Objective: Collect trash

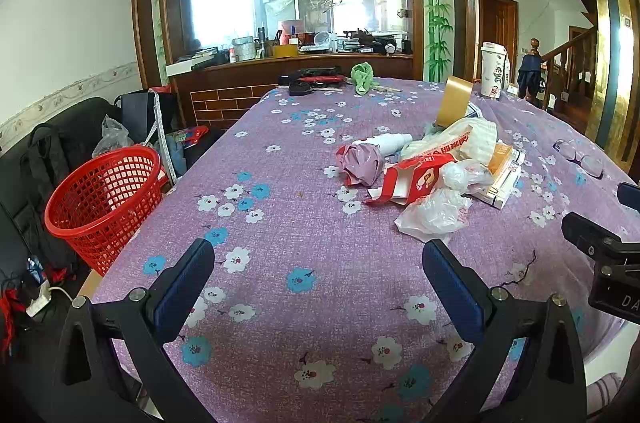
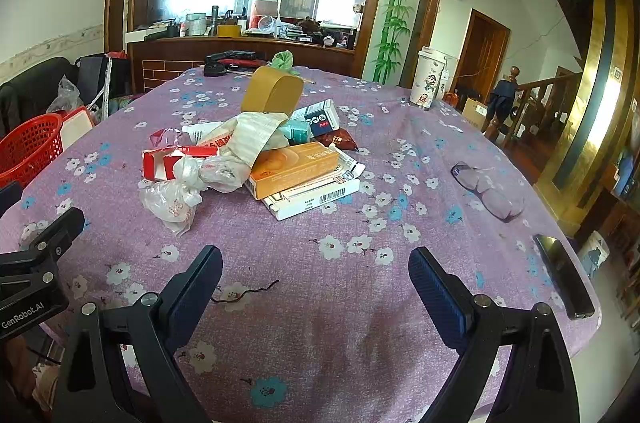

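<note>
My left gripper (image 1: 318, 259) and right gripper (image 2: 316, 267) gape empty over the woven floral tablecloth (image 2: 360, 303); crinkled plastic bags (image 2: 176, 199), flat cardboard boxes (image 2: 296, 165) heaped ahead, red mesh basket (image 1: 104, 203) beside.

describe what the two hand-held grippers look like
Each hand-held gripper, left and right, has a black angular frame with silver bolts and two fingers faced with dark blue textured pads. The left body shows white "GenRobot.AI" lettering in the right wrist view.
</note>
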The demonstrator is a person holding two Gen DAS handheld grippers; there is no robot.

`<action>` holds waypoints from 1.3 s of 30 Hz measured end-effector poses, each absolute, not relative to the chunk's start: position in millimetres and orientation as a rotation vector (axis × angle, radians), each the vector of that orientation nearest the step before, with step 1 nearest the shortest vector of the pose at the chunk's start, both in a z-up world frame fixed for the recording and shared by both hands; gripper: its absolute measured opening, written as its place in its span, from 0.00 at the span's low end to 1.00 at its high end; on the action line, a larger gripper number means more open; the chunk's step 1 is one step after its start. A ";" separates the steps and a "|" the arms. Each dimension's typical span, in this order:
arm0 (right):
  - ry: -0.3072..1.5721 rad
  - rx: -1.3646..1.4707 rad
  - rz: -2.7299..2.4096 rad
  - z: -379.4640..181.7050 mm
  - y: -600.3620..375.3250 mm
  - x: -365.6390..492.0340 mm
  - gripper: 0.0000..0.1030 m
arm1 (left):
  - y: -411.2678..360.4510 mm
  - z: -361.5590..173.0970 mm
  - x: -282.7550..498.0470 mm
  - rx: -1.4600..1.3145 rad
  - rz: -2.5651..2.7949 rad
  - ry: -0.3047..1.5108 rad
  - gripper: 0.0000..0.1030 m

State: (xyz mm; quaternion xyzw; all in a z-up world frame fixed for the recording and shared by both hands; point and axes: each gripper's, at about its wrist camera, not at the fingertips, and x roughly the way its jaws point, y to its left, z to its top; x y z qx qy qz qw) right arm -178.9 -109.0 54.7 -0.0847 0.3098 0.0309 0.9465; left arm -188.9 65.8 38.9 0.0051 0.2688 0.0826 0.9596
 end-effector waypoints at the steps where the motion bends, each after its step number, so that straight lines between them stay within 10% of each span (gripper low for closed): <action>1: 0.635 -0.168 0.069 54.4 -109.3 -178.2 0.93 | 66.2 38.4 -189.0 0.012 0.167 0.546 1.00; 14: 0.931 0.297 0.519 48.0 -119.0 -122.1 0.75 | 91.9 59.3 -159.6 0.057 0.108 0.603 1.00; 20: 1.006 0.395 0.577 39.7 -86.6 -86.0 0.67 | 104.7 63.2 -138.5 0.038 0.065 0.675 0.58; 23: 1.037 0.410 0.542 30.0 -72.1 -66.6 0.66 | 107.7 64.0 -135.1 0.023 0.048 0.677 0.58; 28: 1.086 0.447 0.523 13.5 -70.1 -44.7 0.29 | 106.8 72.8 -129.5 0.045 -0.003 0.668 0.58; 39: 0.947 0.375 0.415 42.4 -140.8 -82.4 0.27 | 45.3 56.4 -97.8 0.217 -0.196 0.728 0.69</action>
